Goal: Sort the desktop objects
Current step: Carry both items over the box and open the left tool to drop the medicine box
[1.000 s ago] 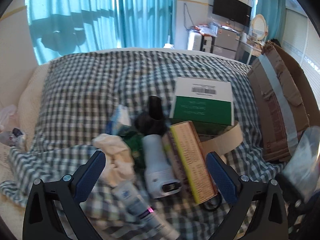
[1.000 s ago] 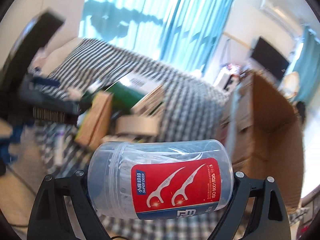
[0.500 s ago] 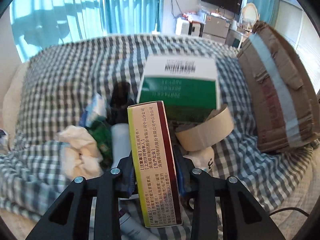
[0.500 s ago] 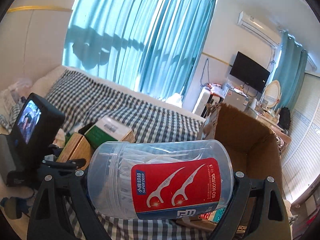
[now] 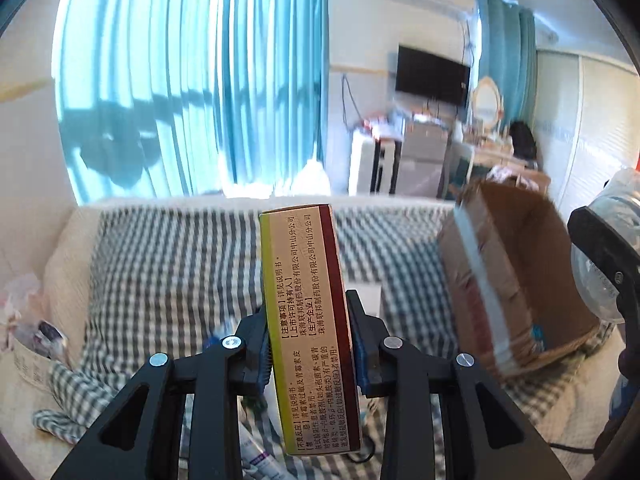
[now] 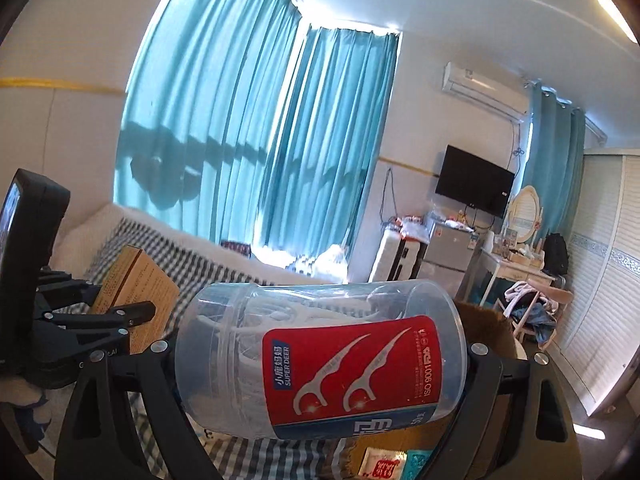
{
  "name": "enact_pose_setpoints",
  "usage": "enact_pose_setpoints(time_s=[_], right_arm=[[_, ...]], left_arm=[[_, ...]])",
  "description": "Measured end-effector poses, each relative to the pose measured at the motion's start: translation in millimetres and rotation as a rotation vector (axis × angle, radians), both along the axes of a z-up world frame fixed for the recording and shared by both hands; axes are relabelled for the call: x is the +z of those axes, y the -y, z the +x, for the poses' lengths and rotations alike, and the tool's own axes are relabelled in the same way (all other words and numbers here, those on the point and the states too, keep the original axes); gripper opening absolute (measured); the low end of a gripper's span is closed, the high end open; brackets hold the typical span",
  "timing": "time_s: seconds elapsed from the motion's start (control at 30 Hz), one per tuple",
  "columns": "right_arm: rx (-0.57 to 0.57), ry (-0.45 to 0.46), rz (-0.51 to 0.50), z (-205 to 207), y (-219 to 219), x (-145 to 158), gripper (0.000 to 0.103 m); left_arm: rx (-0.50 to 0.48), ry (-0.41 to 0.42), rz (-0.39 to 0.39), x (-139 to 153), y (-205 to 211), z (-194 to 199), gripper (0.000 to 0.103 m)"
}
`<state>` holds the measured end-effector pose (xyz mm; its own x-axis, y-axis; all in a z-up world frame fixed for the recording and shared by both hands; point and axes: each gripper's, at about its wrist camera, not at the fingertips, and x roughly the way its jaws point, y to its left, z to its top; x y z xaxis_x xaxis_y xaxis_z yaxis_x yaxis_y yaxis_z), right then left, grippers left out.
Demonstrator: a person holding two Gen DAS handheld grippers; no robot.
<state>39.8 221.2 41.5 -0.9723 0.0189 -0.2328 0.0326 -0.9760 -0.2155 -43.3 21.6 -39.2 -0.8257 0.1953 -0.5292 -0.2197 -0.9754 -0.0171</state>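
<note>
Hidden/unclear: the pile on the checked cloth (image 5: 168,276) is mostly blocked in the left wrist view by the left gripper (image 5: 310,346) and its load, only a tube end (image 5: 256,454) shows at the bottom, blurred. Cardboard box (image 5: 516,280) is motion-smeared. In the right wrist view the box interior is nearly all behind the jar, just a few packets (image 6: 384,466) visible low down, can't identify them.

Vs 0.5 s ago: both cameras have tilted up, more curtain (image 6: 256,152) and ceiling, less cloth. Green-and-white carton and tape roll gone from the left view. Medicine box is lifted clear of the pile.

Left gripper: pinching the medicine box (image 5: 308,320) by its narrow faces, box upright between the pads, sticking out well past the tips.

Right gripper (image 6: 320,364): clamped on the clear floss-pick jar (image 6: 320,360), jar lying crosswise between the fingers, red label facing camera, above the cardboard box opening. Left gripper with its box sits to its left
</note>
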Motion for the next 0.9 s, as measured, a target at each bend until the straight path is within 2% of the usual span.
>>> enact_pose_setpoints(time_s=[0.13, 0.27, 0.4, 0.53, 0.67, 0.8, 0.9], right_arm=[[-0.015, -0.052, -0.016, 10, -12, 16, 0.090], [-0.025, -0.076, -0.020, 20, -25, 20, 0.090], [-0.042, -0.083, -0.028, 28, -47, 16, 0.090], [-0.073, -0.112, -0.037, 37, -73, 14, 0.090], [-0.121, -0.134, -0.071, 45, -102, 13, 0.090], [-0.167, -0.144, -0.108, 50, -132, 13, 0.090], [-0.196, -0.135, -0.137, 50, -154, 10, 0.090]], left_arm=[[0.005, -0.097, 0.009, 32, -8, 13, 0.032], [0.022, -0.174, -0.029, 52, -24, 34, 0.032], [-0.023, -0.201, 0.019, 68, -38, 44, 0.032], [-0.070, -0.255, 0.034, 81, -65, 49, 0.032], [-0.126, -0.253, 0.049, 86, -97, 45, 0.032], [-0.176, -0.268, 0.026, 87, -132, 40, 0.032], [-0.221, -0.248, 0.048, 84, -154, 31, 0.032]])
